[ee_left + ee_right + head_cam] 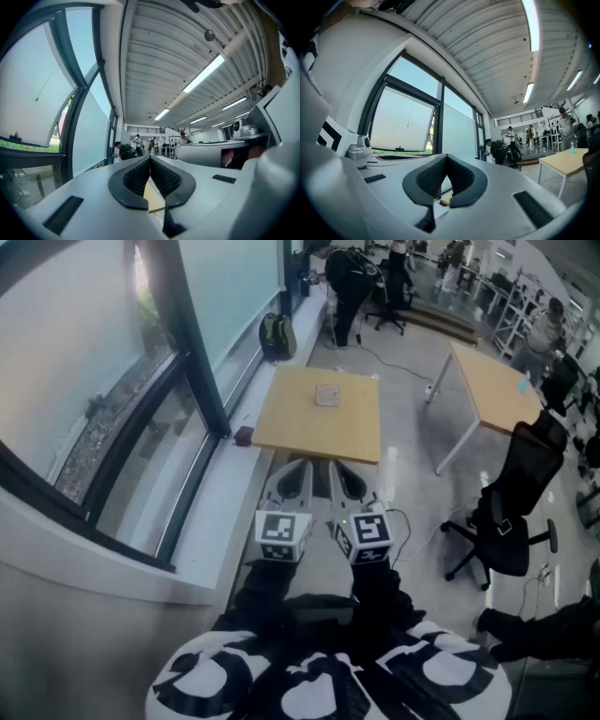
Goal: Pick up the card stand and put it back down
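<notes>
The card stand [326,395] is a small flat pale object lying near the far middle of a light wooden table [281,423]. My two grippers are held side by side in front of the table's near edge, well short of the stand and pointing level toward it. The left gripper [300,468] has its jaws pressed together with nothing between them; in the left gripper view [150,159] only a sliver of the table [154,199] shows below the closed pads. The right gripper [339,470] is likewise shut and empty [446,157]. Neither gripper view shows the stand.
A tall window and its sill [216,493] run along the left, with a small dark object [244,435] on the sill. A second table [492,381] and a black office chair [511,512] stand to the right. A backpack [277,334] and people are at the far end.
</notes>
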`<state>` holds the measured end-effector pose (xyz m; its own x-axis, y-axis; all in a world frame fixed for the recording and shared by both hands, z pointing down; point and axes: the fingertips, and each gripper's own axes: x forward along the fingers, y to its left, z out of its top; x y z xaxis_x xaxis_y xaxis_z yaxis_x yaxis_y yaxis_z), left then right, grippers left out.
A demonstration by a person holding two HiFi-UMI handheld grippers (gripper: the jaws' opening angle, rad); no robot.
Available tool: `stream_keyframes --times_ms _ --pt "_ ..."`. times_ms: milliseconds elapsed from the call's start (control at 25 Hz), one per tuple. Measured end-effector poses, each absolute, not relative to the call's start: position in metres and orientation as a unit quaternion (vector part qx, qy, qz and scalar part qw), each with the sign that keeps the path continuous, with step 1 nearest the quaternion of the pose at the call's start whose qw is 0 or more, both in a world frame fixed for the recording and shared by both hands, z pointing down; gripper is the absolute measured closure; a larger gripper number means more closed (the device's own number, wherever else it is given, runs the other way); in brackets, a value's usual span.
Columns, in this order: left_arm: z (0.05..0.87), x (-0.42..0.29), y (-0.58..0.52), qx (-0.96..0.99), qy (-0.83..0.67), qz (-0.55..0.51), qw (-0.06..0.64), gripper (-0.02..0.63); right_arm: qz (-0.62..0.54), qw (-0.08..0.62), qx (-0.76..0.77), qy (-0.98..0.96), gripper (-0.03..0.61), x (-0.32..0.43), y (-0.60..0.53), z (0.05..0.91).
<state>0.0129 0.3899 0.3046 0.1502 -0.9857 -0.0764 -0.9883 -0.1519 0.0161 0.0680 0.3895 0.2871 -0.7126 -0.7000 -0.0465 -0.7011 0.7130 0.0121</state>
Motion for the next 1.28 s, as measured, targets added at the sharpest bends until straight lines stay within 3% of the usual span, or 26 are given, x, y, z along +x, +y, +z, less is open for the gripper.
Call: stream_keyframes --times_ms 680,880,1080,1280 --pt "0.342 -0.044 0.403 -0.764 0.642 0.050 -0.024 0.604 -0.017 -0.015 -0.416 0.909 0.557 0.025 0.407 0.332" --pt "0.359 -0.040 0.386 -0.770 0.635 0.046 -0.050 0.604 -0.041 -0.021 -0.441 0.896 0.557 0.038 0.379 0.349" --pt "0.366 -0.063 0.339 -0.751 0.658 0.033 -0.048 0.604 -0.042 -0.021 -0.420 0.906 0.557 0.025 0.330 0.354" --pt "0.345 -0.038 0.267 -0.757 0.652 0.034 -0.027 0.604 -0.027 0.002 -0.427 0.904 0.557 0.053 0.254 0.325"
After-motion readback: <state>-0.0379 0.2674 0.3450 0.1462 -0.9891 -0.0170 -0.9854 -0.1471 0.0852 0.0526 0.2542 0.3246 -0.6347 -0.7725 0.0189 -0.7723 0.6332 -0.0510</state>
